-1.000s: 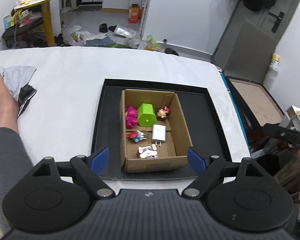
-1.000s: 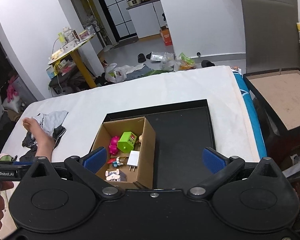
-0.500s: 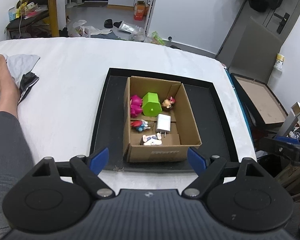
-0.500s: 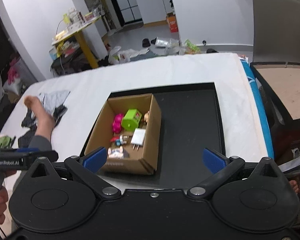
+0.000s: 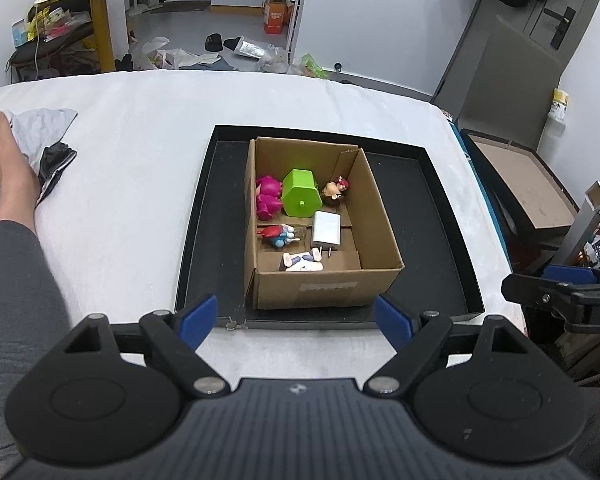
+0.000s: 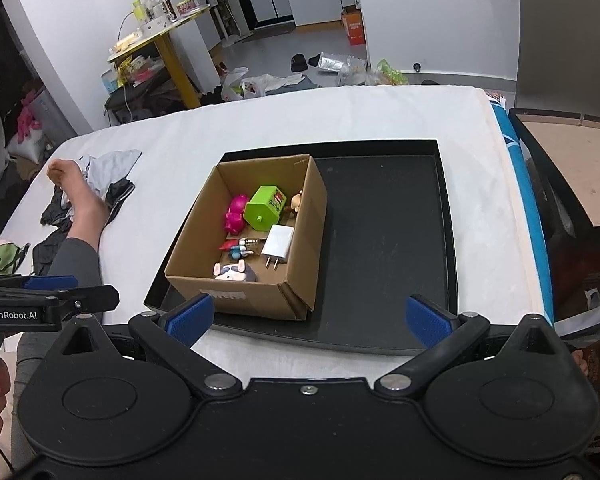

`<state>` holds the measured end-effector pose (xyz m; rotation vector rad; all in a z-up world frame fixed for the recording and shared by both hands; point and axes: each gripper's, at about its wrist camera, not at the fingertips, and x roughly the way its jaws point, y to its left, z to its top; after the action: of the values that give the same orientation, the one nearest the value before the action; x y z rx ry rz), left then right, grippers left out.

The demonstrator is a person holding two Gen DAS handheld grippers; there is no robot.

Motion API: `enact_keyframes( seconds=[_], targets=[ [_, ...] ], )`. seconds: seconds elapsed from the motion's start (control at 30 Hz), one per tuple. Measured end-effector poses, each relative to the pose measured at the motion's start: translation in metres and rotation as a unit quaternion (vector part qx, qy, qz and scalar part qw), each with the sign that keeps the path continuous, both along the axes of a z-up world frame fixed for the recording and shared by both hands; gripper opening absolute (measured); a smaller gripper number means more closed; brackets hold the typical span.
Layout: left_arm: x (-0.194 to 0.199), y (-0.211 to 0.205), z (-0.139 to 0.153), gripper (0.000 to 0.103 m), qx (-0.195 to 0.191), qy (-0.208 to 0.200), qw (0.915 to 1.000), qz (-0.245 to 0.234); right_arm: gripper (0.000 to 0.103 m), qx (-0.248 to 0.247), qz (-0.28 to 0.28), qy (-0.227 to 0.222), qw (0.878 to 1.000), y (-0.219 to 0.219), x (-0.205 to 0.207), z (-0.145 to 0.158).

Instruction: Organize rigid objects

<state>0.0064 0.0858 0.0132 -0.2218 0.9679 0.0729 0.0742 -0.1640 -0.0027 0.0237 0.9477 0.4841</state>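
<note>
A cardboard box (image 5: 376, 280) stands in the left half of a black tray (image 5: 440, 224) on a white bed. In the box lie a green block (image 5: 300, 194), a pink figure (image 5: 268, 196), a small doll head (image 5: 334, 190), a white charger (image 5: 326, 228), a red-blue figure (image 5: 278, 234) and a white figure (image 5: 302, 262). The box (image 6: 260, 300) and tray (image 6: 384, 240) also show in the right wrist view. My left gripper (image 5: 296, 318) is open and empty, just short of the tray's near edge. My right gripper (image 6: 306, 318) is open and empty over that edge.
A person's leg and foot (image 5: 4, 184) lie on the bed at the left beside crumpled clothes (image 5: 48, 136). A second black tray with a brown bottom (image 6: 572, 168) stands off the bed's right edge. The bed's near edge is just below both grippers.
Both grippers have moved forward and closer to the tray and box, which look larger now. Both stay open and empty. Nothing in the box has moved.
</note>
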Motion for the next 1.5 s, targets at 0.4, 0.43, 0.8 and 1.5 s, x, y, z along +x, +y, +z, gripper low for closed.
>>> enact_keyframes(
  seconds=[0.4, 0.43, 0.8, 1.5],
  targets=[
    [0.004, -0.004, -0.005, 0.085, -0.001, 0.012, 0.9999, -0.007, 0.103, -0.007, -0.015, 0.019, 1.0, -0.002, 0.004, -0.012],
    [0.004, -0.004, -0.006, 0.085, -0.002, 0.014, 0.9999, -0.007, 0.103, -0.008, -0.019, 0.021, 1.0, -0.003, 0.005, -0.013],
    [0.005, -0.006, -0.006, 0.085, 0.005, 0.019, 0.9998, -0.008, 0.103, -0.007, -0.034, 0.023, 0.999, -0.011, 0.008, -0.014],
    [0.006, -0.005, -0.002, 0.085, 0.013, 0.021, 0.9996, -0.012, 0.103, -0.008, -0.03, 0.022, 0.999, -0.01, 0.007, -0.012]
  ],
)
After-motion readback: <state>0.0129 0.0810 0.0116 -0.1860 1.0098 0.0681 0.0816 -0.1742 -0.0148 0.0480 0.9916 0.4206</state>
